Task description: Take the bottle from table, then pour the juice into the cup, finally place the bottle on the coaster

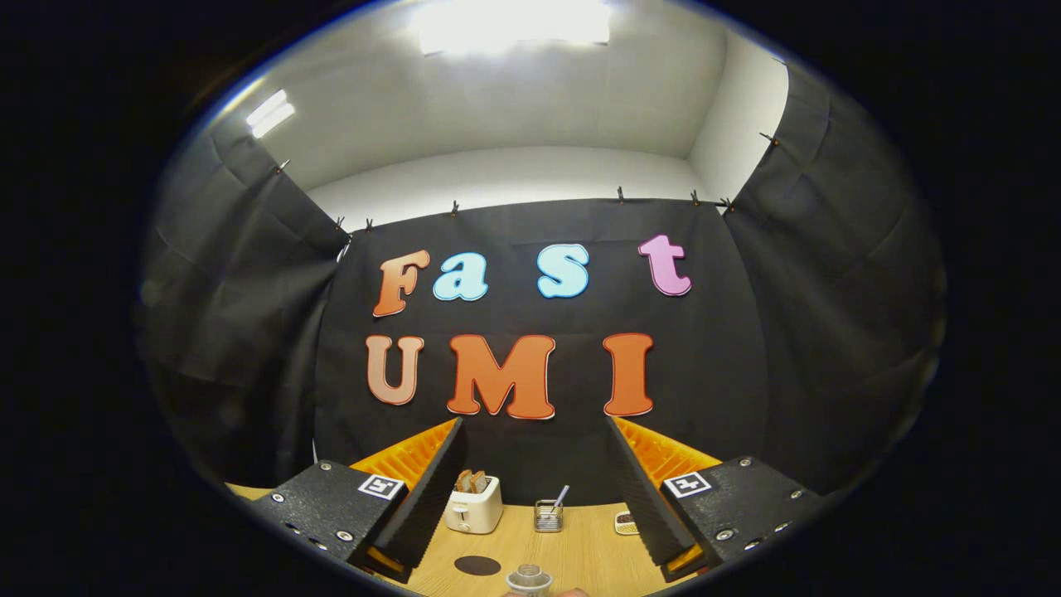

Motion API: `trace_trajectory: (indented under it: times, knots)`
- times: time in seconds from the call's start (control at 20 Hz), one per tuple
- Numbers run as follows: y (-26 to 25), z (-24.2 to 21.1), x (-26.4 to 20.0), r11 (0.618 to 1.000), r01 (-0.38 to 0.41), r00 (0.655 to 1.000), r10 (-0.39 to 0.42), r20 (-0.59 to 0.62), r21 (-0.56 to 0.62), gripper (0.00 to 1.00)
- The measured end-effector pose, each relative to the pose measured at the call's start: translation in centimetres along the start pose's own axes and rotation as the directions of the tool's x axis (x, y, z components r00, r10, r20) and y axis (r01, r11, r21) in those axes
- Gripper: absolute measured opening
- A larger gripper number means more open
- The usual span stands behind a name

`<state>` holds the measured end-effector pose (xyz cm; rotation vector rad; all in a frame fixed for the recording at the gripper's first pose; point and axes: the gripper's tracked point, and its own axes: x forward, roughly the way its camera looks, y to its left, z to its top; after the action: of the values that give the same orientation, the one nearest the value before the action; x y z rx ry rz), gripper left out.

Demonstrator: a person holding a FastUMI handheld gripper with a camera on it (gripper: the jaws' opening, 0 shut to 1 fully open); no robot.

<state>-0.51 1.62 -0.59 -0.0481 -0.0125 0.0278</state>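
- The tongs are one pair with two fingers, wide apart and holding nothing. They point up from the lower part of the frame.
- One wooden tabletop shows between the fingers at the bottom of the frame.
- One clear round thing sits at the very bottom middle, between the fingers. It may be the cup or the top of the bottle; it is cut off, so I cannot tell which.
- One dark round coaster lies flat on the tabletop, just left of that clear thing and apart from it.
- One white toaster stands farther back, near the left finger. It has two slices of toast sticking out.
- One small wire holder stands in the middle at the back, with one thin stick-like thing leaning in it. It is too small to make out.
- One small flat thing lies by the right finger, partly hidden behind it.
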Motion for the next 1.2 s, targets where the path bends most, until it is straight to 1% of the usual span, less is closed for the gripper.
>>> trace_trajectory:
  times: [0.2, 0.4, 0.55, 0.6, 0.8, 1.0, 1.05, 1.2]
  knots:
    - [-0.3, -1.5, -0.4, 1.0, 0.001, 1.0, -0.001, 0.0, 0.008, 0.98]
    - [0.4, -4.3, -0.6, 1.0, -0.031, 0.999, 0.031, -0.034, 0.005, 0.98]
    - [0.4, -7.0, -0.7, 1.0, -0.026, 0.998, 0.026, -0.051, -0.011, 0.98]
    - [0.6, -8.0, -0.6, 1.0, -0.027, 0.998, 0.027, -0.06, -0.005, 0.98]
    - [1.3, -14.2, 0.1, 0.999, -0.039, 0.986, 0.037, -0.165, -0.007, 0.98]
    - [1.7, -18.0, -0.4, 0.998, -0.053, 0.983, 0.048, -0.178, -0.025, 0.98]
    - [1.4, -19.2, -0.3, 0.999, -0.04, 0.982, 0.035, -0.186, -0.023, 0.98]
    - [1.1, -23.4, -0.8, 0.999, -0.033, 0.964, 0.027, -0.266, -0.018, 0.98]
